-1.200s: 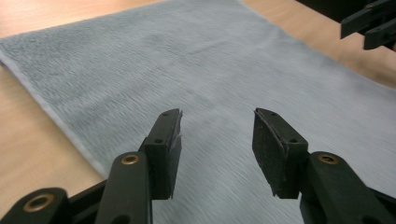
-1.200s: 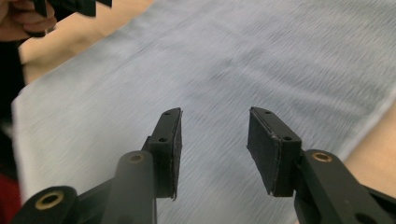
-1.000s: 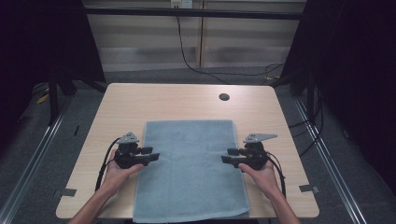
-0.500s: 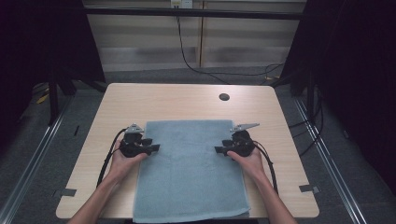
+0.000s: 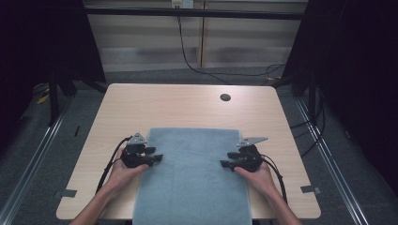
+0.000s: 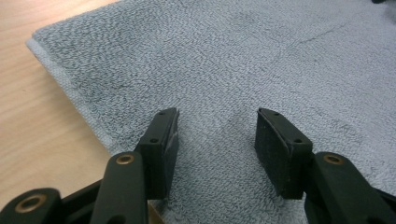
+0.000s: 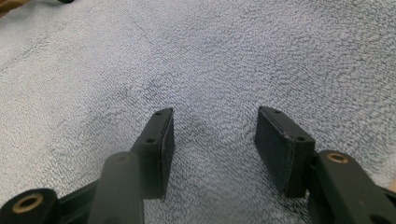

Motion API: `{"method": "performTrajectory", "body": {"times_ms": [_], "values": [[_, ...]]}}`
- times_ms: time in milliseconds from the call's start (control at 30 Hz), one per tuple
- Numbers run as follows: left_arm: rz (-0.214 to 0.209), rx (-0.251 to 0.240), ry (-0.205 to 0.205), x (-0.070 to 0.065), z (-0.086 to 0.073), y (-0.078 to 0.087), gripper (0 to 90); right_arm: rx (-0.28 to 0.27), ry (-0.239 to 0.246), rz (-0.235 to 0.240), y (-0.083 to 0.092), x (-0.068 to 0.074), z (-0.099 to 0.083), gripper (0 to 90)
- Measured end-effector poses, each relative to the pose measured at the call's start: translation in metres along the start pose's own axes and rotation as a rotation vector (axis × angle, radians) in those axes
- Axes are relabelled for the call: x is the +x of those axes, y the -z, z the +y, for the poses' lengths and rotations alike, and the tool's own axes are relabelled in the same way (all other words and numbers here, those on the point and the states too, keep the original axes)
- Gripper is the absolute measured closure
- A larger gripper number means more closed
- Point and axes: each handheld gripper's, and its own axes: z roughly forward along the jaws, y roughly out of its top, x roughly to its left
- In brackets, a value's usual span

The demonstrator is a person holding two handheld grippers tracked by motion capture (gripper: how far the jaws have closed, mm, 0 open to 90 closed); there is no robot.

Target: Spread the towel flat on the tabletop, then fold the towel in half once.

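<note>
Both grippers, left (image 5: 157,154) and right (image 5: 226,164), jaws apart over flat grey towel (image 5: 192,178) on table (image 5: 187,105).

Bare-forearmed, the person grips a black left gripper (image 5: 157,157) and black right gripper (image 5: 225,165), each topped by a grey three-cornered plate, trailing black cables, with brass-coloured rivets and ribbed pads (image 6: 275,144).

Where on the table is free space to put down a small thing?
The widest bare patch is the far half of the table, between the towel and the round hole. Narrow strips flank the towel, crowded by the left tool and right tool.
</note>
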Motion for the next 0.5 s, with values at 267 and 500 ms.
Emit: {"method": "performTrajectory", "body": {"times_ms": [267, 500], "values": [[-0.046, 0.005, 0.002, -0.011, -0.008, 0.008, 49.6, 0.038, 0.032, -0.011, 0.012, 0.016, -0.011, 47.3], [-0.056, 0.009, -0.015, -0.025, -0.018, 0.017, 49.2, 0.031, 0.009, 0.025, 0.02, 0.021, -0.02, 47.2]]}}
